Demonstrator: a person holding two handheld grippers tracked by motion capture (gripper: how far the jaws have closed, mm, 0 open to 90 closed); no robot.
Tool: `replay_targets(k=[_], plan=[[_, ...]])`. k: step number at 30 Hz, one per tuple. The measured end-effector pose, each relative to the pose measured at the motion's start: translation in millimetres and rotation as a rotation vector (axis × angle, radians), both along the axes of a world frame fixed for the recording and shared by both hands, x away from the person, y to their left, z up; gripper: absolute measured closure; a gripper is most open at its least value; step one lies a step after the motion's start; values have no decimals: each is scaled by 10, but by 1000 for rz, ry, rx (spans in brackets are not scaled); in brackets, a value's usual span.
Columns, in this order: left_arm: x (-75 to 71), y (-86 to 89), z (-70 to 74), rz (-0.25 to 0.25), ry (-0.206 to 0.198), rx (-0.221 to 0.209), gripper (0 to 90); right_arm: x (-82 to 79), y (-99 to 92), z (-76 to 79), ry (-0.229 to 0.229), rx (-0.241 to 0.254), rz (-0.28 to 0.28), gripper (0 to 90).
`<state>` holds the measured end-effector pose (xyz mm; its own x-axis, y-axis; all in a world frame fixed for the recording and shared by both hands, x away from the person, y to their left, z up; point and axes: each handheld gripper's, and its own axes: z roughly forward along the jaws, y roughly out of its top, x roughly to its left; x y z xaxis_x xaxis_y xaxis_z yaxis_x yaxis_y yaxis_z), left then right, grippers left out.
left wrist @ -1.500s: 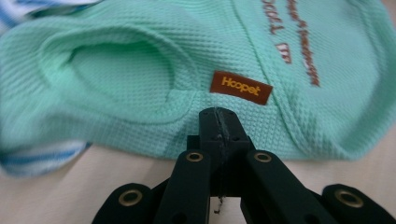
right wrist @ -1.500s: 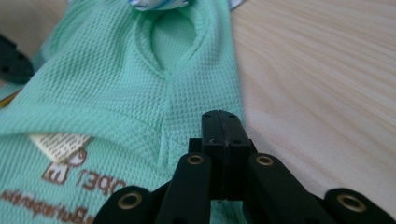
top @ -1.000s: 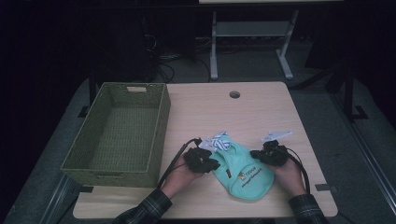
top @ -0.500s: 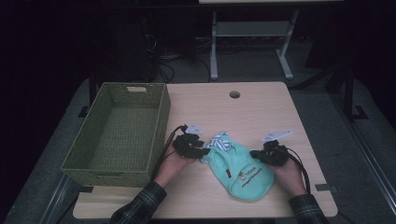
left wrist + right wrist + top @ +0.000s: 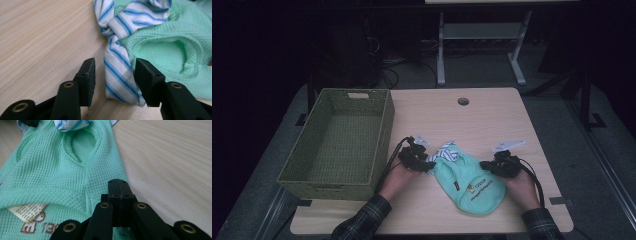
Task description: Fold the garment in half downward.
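A mint-green mesh garment (image 5: 472, 185) with a printed logo lies flat near the table's front edge. Its blue-and-white striped collar piece (image 5: 446, 151) is bunched at the far-left end. My left gripper (image 5: 428, 165) is at that end. Its jaws have just been opening and now stand apart around a twisted strip of the striped cloth (image 5: 117, 65), the left pad (image 5: 90, 80) clear of it. My right gripper (image 5: 484, 164) sits at the garment's right edge. Its jaws (image 5: 120, 187) are pressed together on the hem of the green garment (image 5: 50, 165).
A green woven basket (image 5: 384, 125) stands at the table's left side, close to my left hand. The wooden tabletop (image 5: 492, 120) has a cable hole (image 5: 463, 101) near its far edge. A dark floor and a metal frame lie beyond the table.
My left gripper has slid away from the garment's left side toward the basket and the collar end, and its jaws have opened. The right gripper has stayed where it was.
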<state>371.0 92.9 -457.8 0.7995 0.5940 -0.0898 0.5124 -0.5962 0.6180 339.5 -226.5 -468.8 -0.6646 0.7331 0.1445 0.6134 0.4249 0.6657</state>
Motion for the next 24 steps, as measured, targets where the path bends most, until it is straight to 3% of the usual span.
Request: replay_targets(k=[7, 14, 24], plan=[[-25, -19, -12, -3, -35, 32, 602, -20, 8, 45, -16, -7, 8, 896], [-36, -18, -14, -20, -35, 28, 757, -105, 67, 213, -49, 59, 26, 896], [-37, -22, -13, -29, -30, 25, 809, -197, 494, 242, -49, 92, 141, 897]])
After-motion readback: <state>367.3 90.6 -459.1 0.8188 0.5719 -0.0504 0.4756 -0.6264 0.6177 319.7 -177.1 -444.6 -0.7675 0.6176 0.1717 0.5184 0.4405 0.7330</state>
